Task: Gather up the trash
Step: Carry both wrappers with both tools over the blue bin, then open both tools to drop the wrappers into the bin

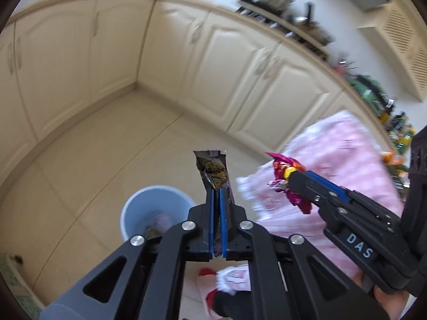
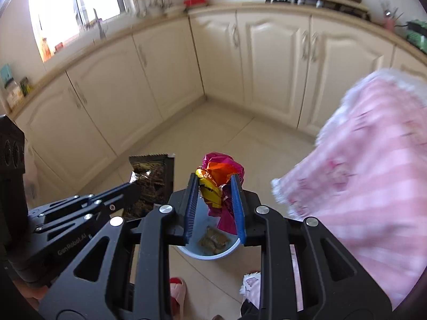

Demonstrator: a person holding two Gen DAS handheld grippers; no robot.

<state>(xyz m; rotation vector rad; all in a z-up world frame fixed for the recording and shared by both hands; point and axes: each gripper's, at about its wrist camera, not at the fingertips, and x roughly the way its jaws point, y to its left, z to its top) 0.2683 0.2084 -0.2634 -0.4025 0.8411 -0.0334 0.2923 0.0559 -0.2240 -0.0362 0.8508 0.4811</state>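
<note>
My left gripper [image 1: 216,190] is shut on a dark snack wrapper [image 1: 212,169] that sticks up from its blue pads. It hangs above the floor, just right of a light blue trash bin [image 1: 128,218] with some trash inside. My right gripper [image 2: 214,180] is shut on a crumpled magenta, orange and yellow wrapper [image 2: 220,169], directly over the same bin [image 2: 213,254]. The right gripper [image 1: 289,177] with its wrapper [image 1: 280,168] shows at the right of the left wrist view. The left gripper [image 2: 133,184] with the dark wrapper [image 2: 154,178] shows at the left of the right wrist view.
Cream kitchen cabinets [image 1: 170,58] wrap around a beige tiled floor [image 1: 80,160]. A pink checked cloth [image 2: 373,160] with white frills hangs at the right. The person's red and pink slippers [image 2: 177,290] stand below the grippers. The countertop [image 2: 320,2] holds pots and utensils.
</note>
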